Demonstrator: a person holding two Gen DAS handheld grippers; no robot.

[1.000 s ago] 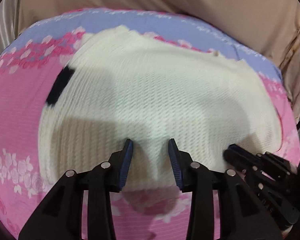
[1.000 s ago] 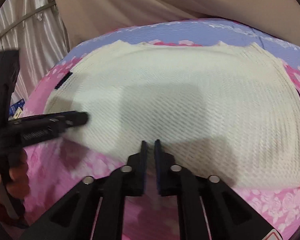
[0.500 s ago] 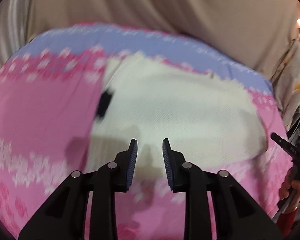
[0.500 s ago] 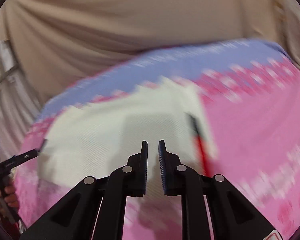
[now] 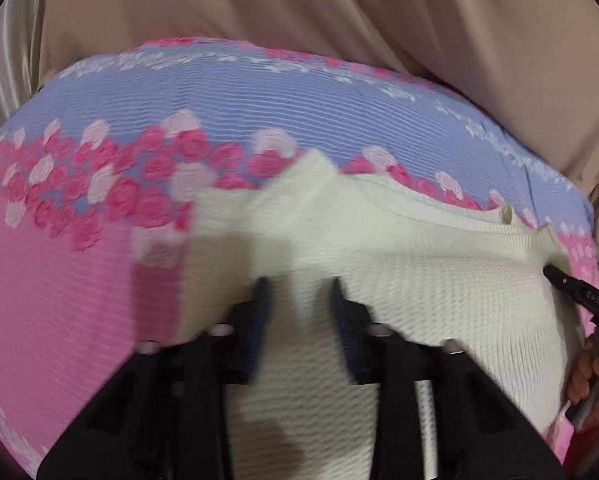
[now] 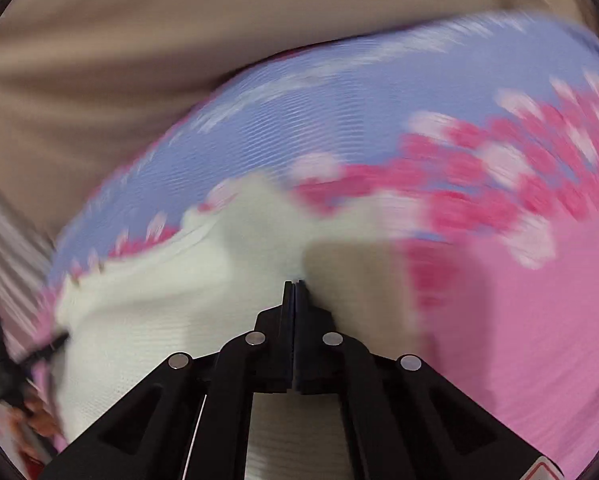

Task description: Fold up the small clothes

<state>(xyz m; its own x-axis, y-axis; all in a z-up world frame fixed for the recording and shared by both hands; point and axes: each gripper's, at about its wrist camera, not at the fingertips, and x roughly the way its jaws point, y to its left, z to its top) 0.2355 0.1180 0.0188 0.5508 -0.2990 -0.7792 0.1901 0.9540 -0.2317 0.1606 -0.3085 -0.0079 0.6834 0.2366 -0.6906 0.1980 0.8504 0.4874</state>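
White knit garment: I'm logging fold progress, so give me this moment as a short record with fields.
garment: white knit garment, lying on the bed cover, partly lifted near the grippers
surface: pink and lilac floral bed cover
left gripper: fingers apart, white knit between them; a real grip cannot be told
right gripper: fingers pressed together at a raised fold of the knit
backdrop: beige curtain
image quality: both views motion-blurred
fold state: not yet finished
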